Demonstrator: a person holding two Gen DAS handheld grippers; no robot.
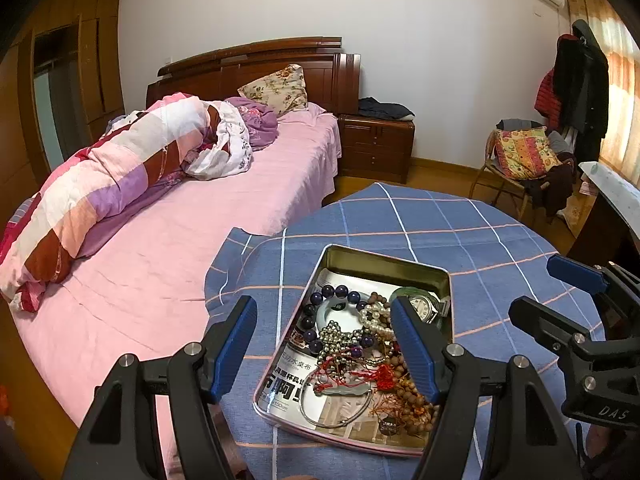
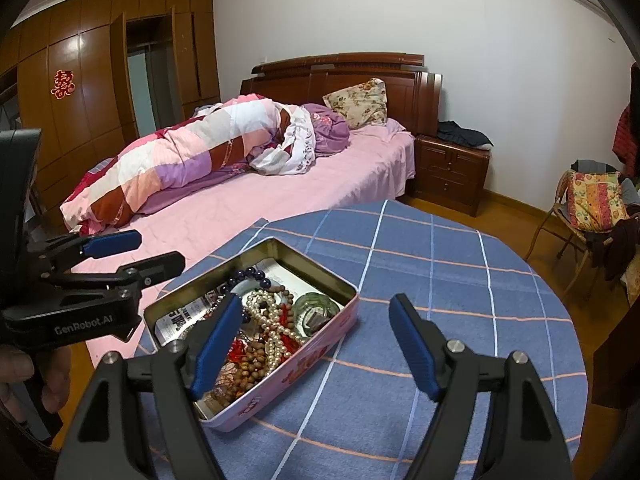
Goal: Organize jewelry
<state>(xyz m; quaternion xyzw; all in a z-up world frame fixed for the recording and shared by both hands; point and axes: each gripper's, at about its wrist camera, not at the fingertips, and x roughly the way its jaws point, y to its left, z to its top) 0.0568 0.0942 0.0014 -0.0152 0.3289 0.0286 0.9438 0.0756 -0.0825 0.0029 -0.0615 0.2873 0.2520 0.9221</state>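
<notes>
The tin (image 1: 449, 280) sits on the table (image 1: 500, 248), with beads (image 1: 412, 394), pearls (image 2: 272, 320) and a watch (image 1: 422, 305) heaped in it. The bed (image 1: 200, 208) lies left of the table, the nightstand (image 1: 376, 146) beyond at its head, the chair (image 1: 516, 164) far right.

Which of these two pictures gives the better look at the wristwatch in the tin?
The left wrist view: the wristwatch shows its pale dial facing the camera, by the tin's far corner. In the right wrist view I cannot pick it out for certain.
</notes>
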